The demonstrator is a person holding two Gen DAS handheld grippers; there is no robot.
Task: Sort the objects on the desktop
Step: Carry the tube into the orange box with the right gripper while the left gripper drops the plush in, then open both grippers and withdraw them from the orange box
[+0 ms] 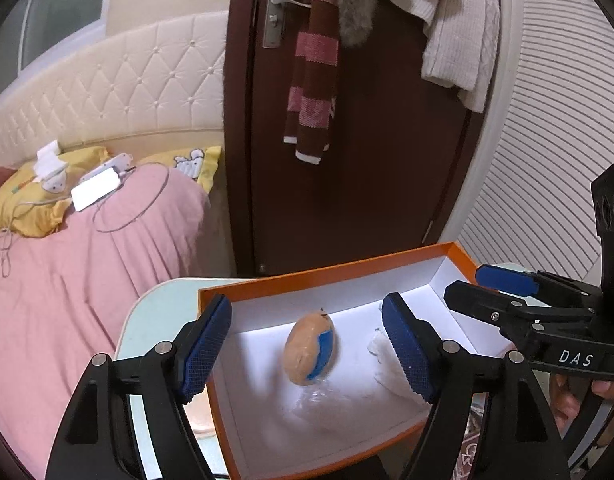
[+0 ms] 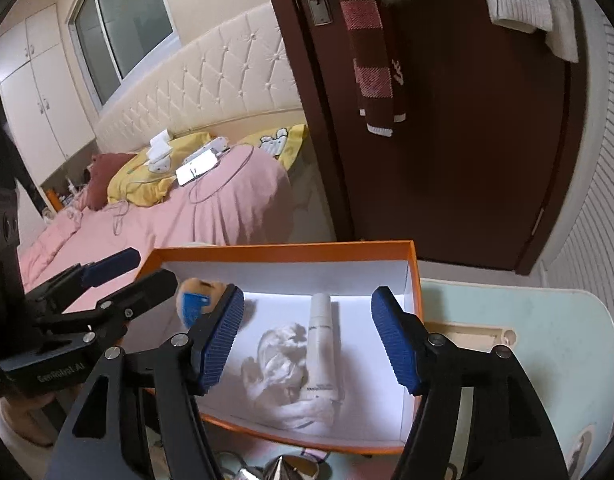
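Observation:
An orange box (image 1: 327,270) with a white inside stands on the pale green table (image 1: 163,300). In it lie a tan plush toy with a blue patch (image 1: 309,350), a crumpled white plastic bag (image 2: 283,354) and a white tube (image 2: 322,344). My left gripper (image 1: 307,350) is open above the box, jaws on either side of the plush toy and apart from it. My right gripper (image 2: 307,340) is open above the box, over the tube and the bag. Each gripper also shows in the other's view, the right one (image 1: 503,292) and the left one (image 2: 135,268).
A bed with a pink cover (image 1: 67,264) lies to the left, with chargers and cables on it. A dark brown door (image 1: 387,140) with hanging clothes stands behind the table. Small silver items (image 2: 281,470) lie at the table's near edge. The box (image 2: 283,250) takes most of the table.

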